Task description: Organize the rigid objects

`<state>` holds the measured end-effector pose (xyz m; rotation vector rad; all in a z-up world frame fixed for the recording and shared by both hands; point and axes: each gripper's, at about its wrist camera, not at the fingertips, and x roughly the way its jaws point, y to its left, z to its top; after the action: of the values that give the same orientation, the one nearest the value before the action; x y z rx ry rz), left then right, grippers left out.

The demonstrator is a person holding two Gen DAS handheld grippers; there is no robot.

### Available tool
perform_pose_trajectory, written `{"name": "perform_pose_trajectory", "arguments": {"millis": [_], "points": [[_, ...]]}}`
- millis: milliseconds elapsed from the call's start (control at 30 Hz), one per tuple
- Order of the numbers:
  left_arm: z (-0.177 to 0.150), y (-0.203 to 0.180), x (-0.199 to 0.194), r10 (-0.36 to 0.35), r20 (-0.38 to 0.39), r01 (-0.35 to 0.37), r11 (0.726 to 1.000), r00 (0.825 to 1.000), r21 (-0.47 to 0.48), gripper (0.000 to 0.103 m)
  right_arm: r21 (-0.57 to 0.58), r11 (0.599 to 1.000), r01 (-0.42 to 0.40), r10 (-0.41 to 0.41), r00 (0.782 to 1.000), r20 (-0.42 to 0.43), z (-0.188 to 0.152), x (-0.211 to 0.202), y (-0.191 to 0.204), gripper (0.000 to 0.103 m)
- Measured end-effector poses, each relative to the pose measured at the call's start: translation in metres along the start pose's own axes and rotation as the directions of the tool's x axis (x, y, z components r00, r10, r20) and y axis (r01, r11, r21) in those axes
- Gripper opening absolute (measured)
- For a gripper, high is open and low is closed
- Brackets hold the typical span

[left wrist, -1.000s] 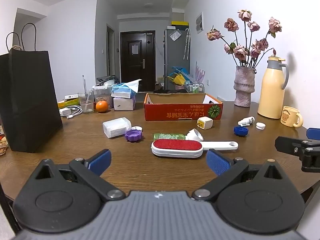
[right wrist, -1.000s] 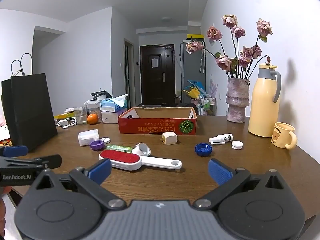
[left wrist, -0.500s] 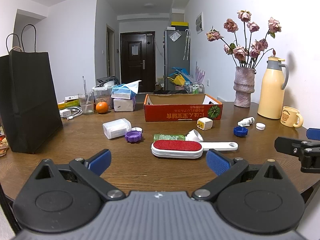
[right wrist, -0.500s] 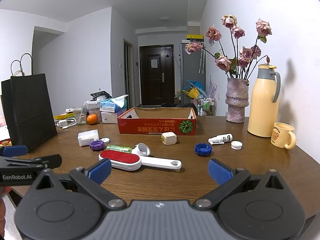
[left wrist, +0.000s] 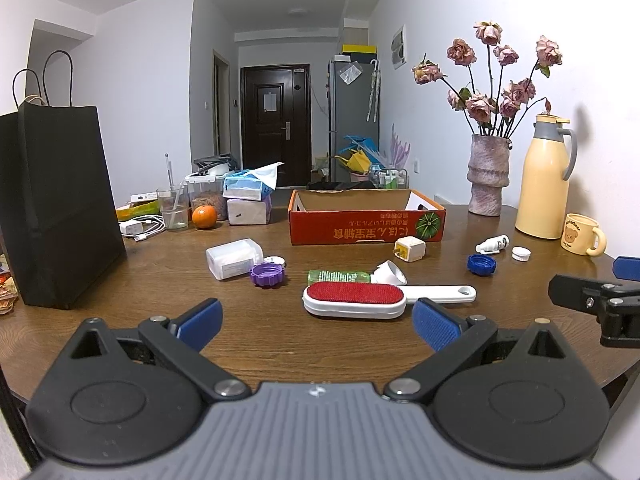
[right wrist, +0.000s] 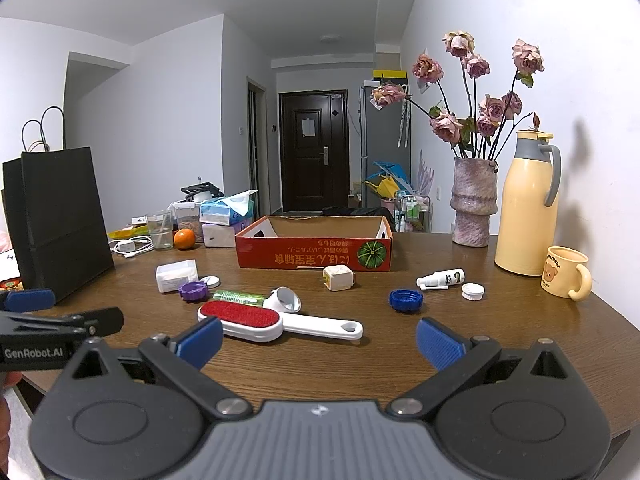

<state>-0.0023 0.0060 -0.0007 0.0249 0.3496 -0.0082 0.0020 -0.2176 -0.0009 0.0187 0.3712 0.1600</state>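
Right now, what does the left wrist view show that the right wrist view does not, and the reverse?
Only the left wrist view shows the right gripper from the side, at its right edge. Only the right wrist view shows the left gripper at its left edge, with its GenRobot.AI marking. Both share the lint brush, red cardboard box, blue cap, purple cap, yellow thermos and black paper bag, each over its own open blue fingers.

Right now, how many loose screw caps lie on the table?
4: a purple cap beside the white box, a small white one behind it, a blue cap, and a white cap by the spray bottle. Others may be hidden.
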Motion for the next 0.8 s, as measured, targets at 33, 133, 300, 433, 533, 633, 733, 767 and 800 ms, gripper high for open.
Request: {"name": "perform_pose_trajectory", "arguments": {"millis": [33,133,300,433,533,633,733,767,800], "points": [[-0.0001,0.0001,0.0,0.0,0.0,0.0,1.0,1.0,0.0,0.103,0.0,1.0,0.0,0.0,1.0,0.0,-0.0001,0.0001,-0.0001,0.103],[0.0,-0.0001,0.0,0.0,0.001,0.0,1.0,1.0,0.0,0.103,0.0,1.0,0.0,0.0,1.0,0.0,0.0,-0.0001,0.0003,0.103],[-0.0001,0.0002,0.0,0.0,0.001,0.0,1.0,1.0,0.001,0.103,-0.001,1.0,0.0,0.0,1.0,0.001,-0.0003,0.0004,0.0001,0.103],[-0.0001,0.0001,0.0,-0.001,0.001,0.001,1.0,1.0,0.001,0.103,-0.001,1.0,0.001,-0.001,1.0,0.001,-0.0001,-0.0002,0.0006,0.103],[-0.0005,0.0006,-0.0005,0.0,0.001,0.0,1.0,1.0,0.001,0.103,-0.001,1.0,0.001,-0.001,1.0,0.002,0.0015,0.0004,0.0002,0.103],[-0.0001,0.0,-0.0001,0.0,0.002,0.0,1.0,1.0,0.001,0.103,-0.001,1.0,0.002,-0.002,1.0,0.001,0.0015,0.0004,0.0,0.103],[-0.0001,-0.0001,-0.0001,0.0,0.002,0.0,1.0,1.0,0.001,0.103,-0.002,1.0,0.001,-0.001,1.0,0.002,0.0014,0.0003,0.0002,0.103],[-0.0003,0.0002,-0.0003,0.0,0.002,0.0,1.0,1.0,0.001,0.103,-0.002,1.0,0.001,-0.001,1.0,0.002,0.0014,0.0003,0.0002,0.103],[-0.0001,-0.0001,-0.0001,0.001,0.002,-0.001,1.0,1.0,0.002,0.103,-0.002,1.0,0.001,-0.001,1.0,0.002,0.0014,0.0005,0.0001,0.103]]}}
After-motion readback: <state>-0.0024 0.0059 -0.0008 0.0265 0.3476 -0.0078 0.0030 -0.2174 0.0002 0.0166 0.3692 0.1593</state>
